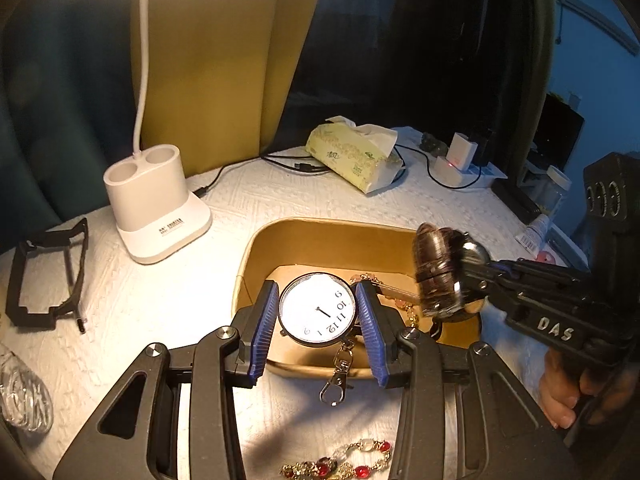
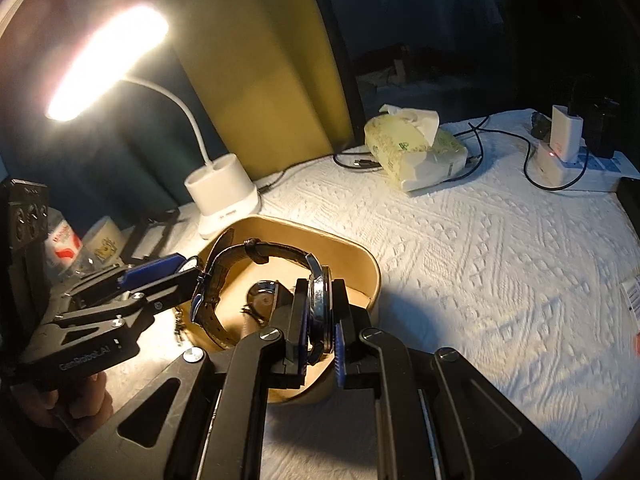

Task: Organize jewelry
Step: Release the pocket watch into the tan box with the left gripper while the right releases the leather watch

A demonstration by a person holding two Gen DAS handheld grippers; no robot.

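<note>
I had both tongs over the gold tray (image 1: 256,240) on the white-clothed table (image 1: 240,208), each carrying a timepiece. My left tongs (image 1: 317,312) were pinching the pocket watch (image 1: 316,308) by its rim, blue pads (image 1: 262,322) on either side of the white dial, its clasp chain (image 1: 338,376) dangling over the tray's near wall. My right tongs (image 2: 322,320) were pressed tight on the case of the wristwatch (image 2: 320,296), held edge-on, with the dark leather strap (image 2: 256,250) arching up and left, close beside the left tongs; I couldn't tell whether they touched. Inside the tray I could make out a beaded chain (image 1: 404,300) and, from the right wrist view, what looked like another watch (image 2: 262,296) on the floor.

As I judged it, I was at the placing step: both pieces over the tray, neither set down. The next move called for lowering each watch onto bare floor and spreading the tongs, one at a time, so that strap and chain wouldn't snag. A red-stone bracelet (image 1: 344,462) lay on the table nearer than the tray, not yet collected.
</note>
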